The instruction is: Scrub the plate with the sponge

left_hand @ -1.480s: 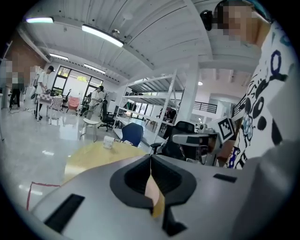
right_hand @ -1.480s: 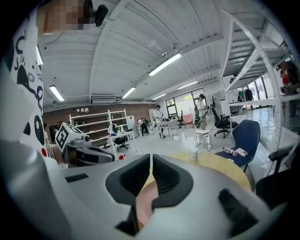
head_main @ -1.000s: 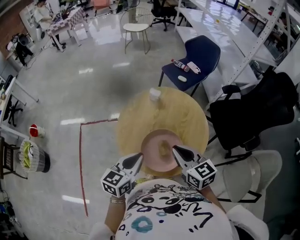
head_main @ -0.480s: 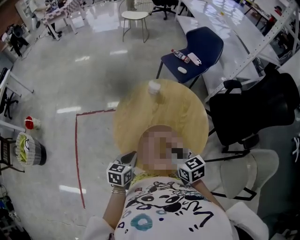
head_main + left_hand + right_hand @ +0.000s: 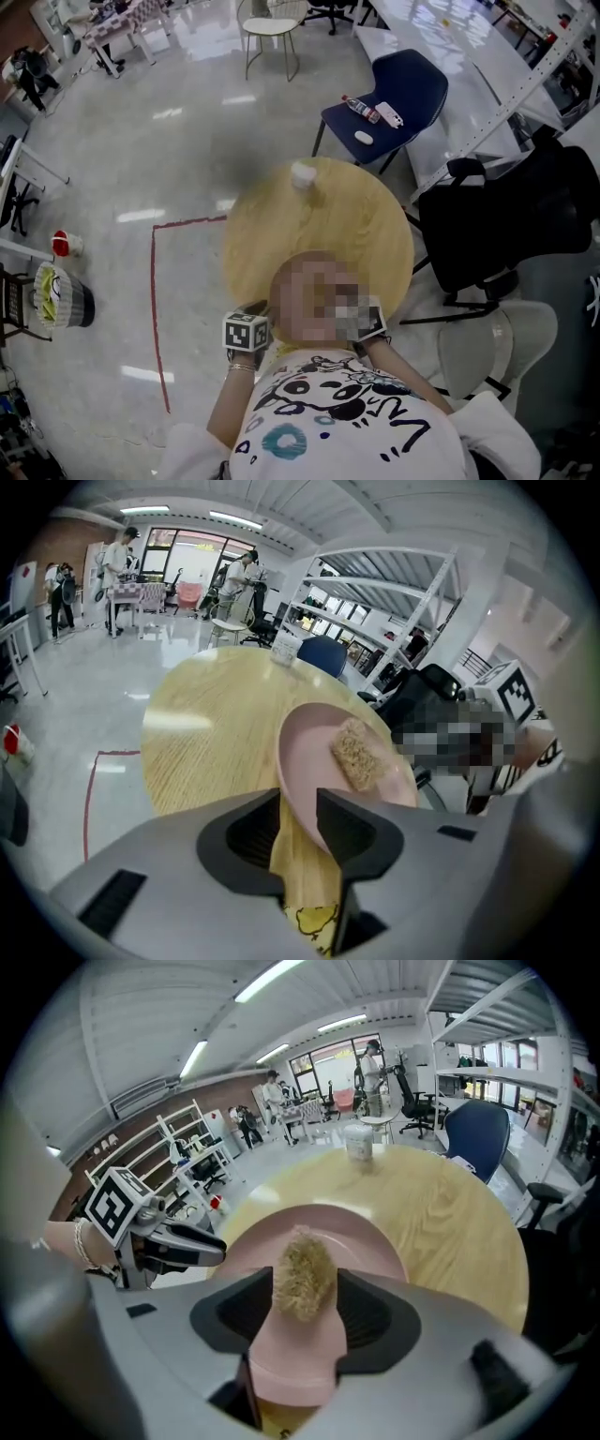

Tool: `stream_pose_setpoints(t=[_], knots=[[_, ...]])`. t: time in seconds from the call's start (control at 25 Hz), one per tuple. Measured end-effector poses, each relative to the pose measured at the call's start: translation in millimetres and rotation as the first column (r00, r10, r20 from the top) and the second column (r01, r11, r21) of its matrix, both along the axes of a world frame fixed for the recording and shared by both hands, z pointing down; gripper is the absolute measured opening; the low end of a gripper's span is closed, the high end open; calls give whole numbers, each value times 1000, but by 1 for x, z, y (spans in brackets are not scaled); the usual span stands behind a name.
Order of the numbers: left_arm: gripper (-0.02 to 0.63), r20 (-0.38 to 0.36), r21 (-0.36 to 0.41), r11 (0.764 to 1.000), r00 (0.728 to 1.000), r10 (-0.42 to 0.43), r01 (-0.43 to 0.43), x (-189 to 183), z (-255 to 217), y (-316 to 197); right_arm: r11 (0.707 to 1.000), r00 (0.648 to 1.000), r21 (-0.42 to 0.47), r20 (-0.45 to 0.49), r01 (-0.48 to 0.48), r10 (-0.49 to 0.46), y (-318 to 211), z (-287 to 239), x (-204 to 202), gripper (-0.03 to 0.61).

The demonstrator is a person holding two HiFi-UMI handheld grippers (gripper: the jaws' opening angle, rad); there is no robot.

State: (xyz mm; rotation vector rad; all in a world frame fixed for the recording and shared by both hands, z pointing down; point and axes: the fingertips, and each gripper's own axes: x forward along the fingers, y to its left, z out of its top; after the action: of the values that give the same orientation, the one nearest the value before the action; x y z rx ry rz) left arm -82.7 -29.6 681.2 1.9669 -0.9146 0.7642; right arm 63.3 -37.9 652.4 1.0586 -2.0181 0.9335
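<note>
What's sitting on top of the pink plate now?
A tan fibrous sponge lies on the round pink plate, near its middle; nothing else sits there. The plate's surface beneath the sponge is covered, so its state cannot be seen.

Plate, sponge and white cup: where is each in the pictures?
plate [image 5: 370, 1238], right gripper view, bare pink surface right of the sponge.
sponge [image 5: 302, 1279], right gripper view, middle of its fuzzy body.
cup [image 5: 358, 1143], right gripper view, its white side.

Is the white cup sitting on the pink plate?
No, the white cup stands on the wooden table at its far edge, well apart from the pink plate.
</note>
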Motion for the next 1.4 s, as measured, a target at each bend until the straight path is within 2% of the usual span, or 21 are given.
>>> stream_pose_setpoints(t=[0.12,0.32,0.4,0.48,0.52,0.56,0.6,0.72,0.84,0.88,0.92,1.04,1.2,1.28,1.4], knots=[[109,32,-32,999,999,-3,4,3,12,2,999,1000,-54,-3,1,-1,3,14,0,204],[74,7,-47,994,995,-96,96,4,11,-4,993,997,-116,73,23,-14,1,31,-14,206],[69,16,-37,991,992,-128,128,5,12,-3,993,994,-102,102,58,-48,3,36,-23,206],[67,39,-22,989,989,-145,146,6,14,-2,994,992,-48,86,101,-96,1,34,-25,204],[67,48,-20,988,988,-149,150,6,16,-1,992,990,-11,71,122,-121,-2,28,-25,172],[67,49,-20,988,987,-154,155,7,18,1,990,988,23,55,140,-141,-5,22,-25,87],[67,42,-22,987,986,-160,161,8,19,2,986,986,44,39,161,-163,-7,17,-25,29],[67,28,-19,983,983,-182,183,12,16,4,970,969,1,-38,244,-243,-8,23,-28,31],[67,33,-13,981,981,-191,192,13,17,5,972,971,-20,-45,235,-236,-12,28,-30,47],[67,32,-13,981,981,-191,192,14,17,5,974,974,-29,-23,224,-225,-13,28,-32,149],[67,30,-12,982,981,-190,190,15,16,5,975,976,-41,-6,219,-220,-13,28,-33,207],[69,30,-7,982,982,-186,186,15,13,3,961,964,-78,13,267,-267,-12,31,-39,218],[67,25,-6,981,981,-193,193,13,13,4,905,916,-145,101,400,-388,7,38,-67,204],[67,21,-4,981,980,-195,196,14,13,4,894,903,-130,79,430,-423,11,39,-71,152],[68,15,-1,980,980,-198,198,13,12,3,898,901,-86,18,432,-432,5,35,-70,130]])
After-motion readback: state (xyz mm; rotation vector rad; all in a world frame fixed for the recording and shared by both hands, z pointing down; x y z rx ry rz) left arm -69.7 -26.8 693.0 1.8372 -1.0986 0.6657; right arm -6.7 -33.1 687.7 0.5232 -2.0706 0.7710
